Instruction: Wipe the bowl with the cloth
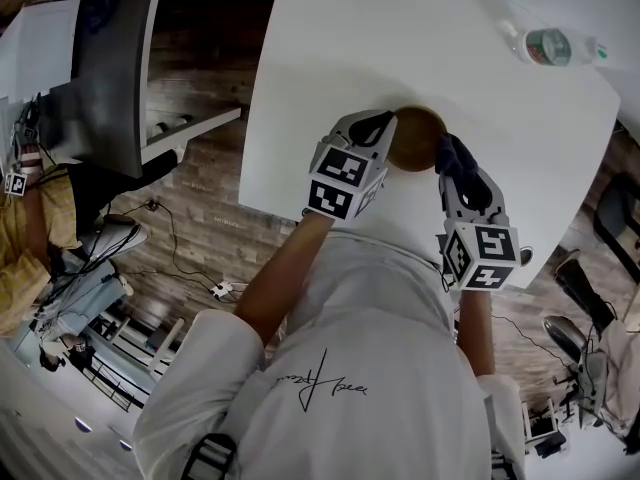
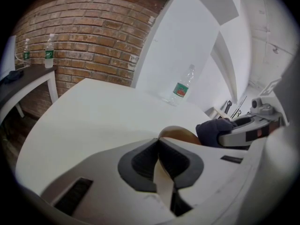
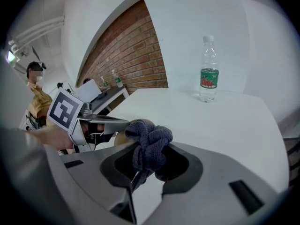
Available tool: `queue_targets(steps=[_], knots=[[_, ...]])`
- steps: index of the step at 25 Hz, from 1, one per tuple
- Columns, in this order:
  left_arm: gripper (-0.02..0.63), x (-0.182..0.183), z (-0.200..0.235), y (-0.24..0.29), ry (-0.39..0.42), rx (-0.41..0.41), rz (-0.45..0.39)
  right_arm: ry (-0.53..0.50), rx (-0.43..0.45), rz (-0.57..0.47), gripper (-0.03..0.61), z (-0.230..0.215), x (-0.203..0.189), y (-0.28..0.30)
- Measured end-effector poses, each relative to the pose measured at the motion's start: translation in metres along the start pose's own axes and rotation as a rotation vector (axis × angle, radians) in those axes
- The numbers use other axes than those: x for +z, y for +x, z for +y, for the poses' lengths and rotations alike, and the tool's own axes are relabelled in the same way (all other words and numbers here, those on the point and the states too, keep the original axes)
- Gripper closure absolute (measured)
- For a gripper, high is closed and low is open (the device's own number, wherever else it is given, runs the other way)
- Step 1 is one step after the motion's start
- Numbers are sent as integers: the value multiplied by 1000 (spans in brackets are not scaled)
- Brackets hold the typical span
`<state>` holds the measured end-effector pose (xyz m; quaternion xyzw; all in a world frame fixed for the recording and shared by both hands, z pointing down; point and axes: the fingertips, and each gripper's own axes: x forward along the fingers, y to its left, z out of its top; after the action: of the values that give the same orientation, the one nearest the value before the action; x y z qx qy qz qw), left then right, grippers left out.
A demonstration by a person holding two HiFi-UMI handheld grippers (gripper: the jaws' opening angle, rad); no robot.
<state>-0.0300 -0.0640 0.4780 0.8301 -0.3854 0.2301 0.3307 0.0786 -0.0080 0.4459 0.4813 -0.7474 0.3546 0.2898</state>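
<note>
The white table [image 1: 330,58] holds a brown bowl [image 1: 418,138] near its front edge, the rim pinched by the left gripper [image 2: 158,142]. A water bottle [image 1: 550,46] stands well apart (upright, green label). The right gripper [image 3: 143,168] clamps a bunched dark cloth [image 3: 149,142] against the bowl's side.

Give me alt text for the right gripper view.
The right gripper is shut on a bunched dark blue cloth, right by a brown bowl that the left gripper grips. A water bottle stands upright on the white table beyond.
</note>
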Motion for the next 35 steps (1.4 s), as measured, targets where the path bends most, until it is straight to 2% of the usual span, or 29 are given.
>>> queue_targets(steps=[13,35], knots=[[603,2,0,3,19,-12,18,-31,24,-1,475,-6,10,5],[609,7,1,-1,-12,-32,8,-119,83,8,474,-10,27,14]])
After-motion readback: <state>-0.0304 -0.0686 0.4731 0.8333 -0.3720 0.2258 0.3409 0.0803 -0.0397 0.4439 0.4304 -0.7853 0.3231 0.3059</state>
